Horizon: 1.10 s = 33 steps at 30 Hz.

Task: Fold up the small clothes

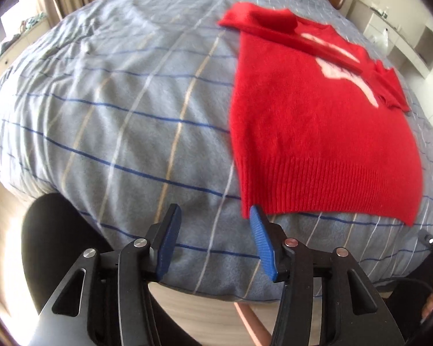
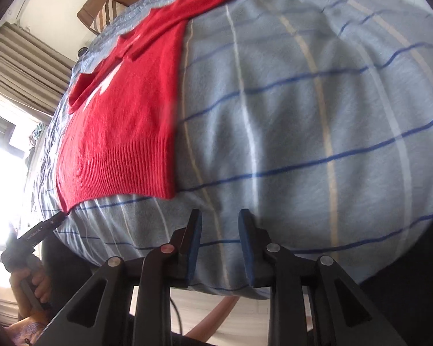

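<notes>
Spread across the bed, your grey-blue striped blanket (image 1: 115,121) carries the red sweater (image 1: 317,121), lying flat with its ribbed hem toward the near edge and its sleeves folded across the chest at the far end. Your left gripper (image 1: 215,216) stands apart with nothing between its blue pads, just beside the hem's left corner. Your right gripper (image 2: 220,216) is narrowly parted and empty, near the hem's right corner.
</notes>
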{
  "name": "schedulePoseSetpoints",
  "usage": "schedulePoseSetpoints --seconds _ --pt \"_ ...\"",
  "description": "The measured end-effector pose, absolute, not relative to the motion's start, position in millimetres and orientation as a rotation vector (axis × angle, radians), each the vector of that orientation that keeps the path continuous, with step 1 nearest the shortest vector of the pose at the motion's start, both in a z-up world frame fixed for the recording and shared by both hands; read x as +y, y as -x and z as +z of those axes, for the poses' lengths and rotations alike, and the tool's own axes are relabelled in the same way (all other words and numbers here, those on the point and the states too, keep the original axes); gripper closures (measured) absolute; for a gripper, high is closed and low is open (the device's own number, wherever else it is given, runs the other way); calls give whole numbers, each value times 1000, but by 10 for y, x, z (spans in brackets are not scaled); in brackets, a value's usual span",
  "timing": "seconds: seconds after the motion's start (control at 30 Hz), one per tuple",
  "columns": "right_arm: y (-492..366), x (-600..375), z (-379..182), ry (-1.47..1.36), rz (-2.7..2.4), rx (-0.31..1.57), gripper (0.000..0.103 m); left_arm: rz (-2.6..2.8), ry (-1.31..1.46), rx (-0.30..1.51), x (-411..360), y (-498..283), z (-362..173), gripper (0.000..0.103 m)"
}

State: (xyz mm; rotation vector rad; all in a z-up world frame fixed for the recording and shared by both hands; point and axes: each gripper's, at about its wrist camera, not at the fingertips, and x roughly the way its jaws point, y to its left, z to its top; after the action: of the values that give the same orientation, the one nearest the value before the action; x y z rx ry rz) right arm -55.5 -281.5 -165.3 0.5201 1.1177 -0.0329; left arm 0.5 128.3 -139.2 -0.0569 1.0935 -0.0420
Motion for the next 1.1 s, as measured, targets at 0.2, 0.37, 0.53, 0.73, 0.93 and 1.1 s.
schedulePoseSetpoints --seconds 0.2,0.37,0.53,0.73,0.93,1.1 --pt "-31 -2878 -669 -100 -87 880 41 76 121 896 1535 -103 -1005 23" --pt "-946 -2261 -620 126 157 828 33 101 196 889 1567 -236 -1081 23" --pt "-1666 -1726 -1123 202 284 866 34 127 154 933 1538 -199 -1251 23" --pt "-1960 -2210 -1297 -80 185 922 96 166 185 965 1732 -146 -1357 23" --pt "-1342 -3794 -594 -373 -28 742 96 161 214 972 1781 -151 -1396 23" --pt "-753 -5144 -597 -561 -286 727 95 131 227 997 1666 -180 -1447 23"
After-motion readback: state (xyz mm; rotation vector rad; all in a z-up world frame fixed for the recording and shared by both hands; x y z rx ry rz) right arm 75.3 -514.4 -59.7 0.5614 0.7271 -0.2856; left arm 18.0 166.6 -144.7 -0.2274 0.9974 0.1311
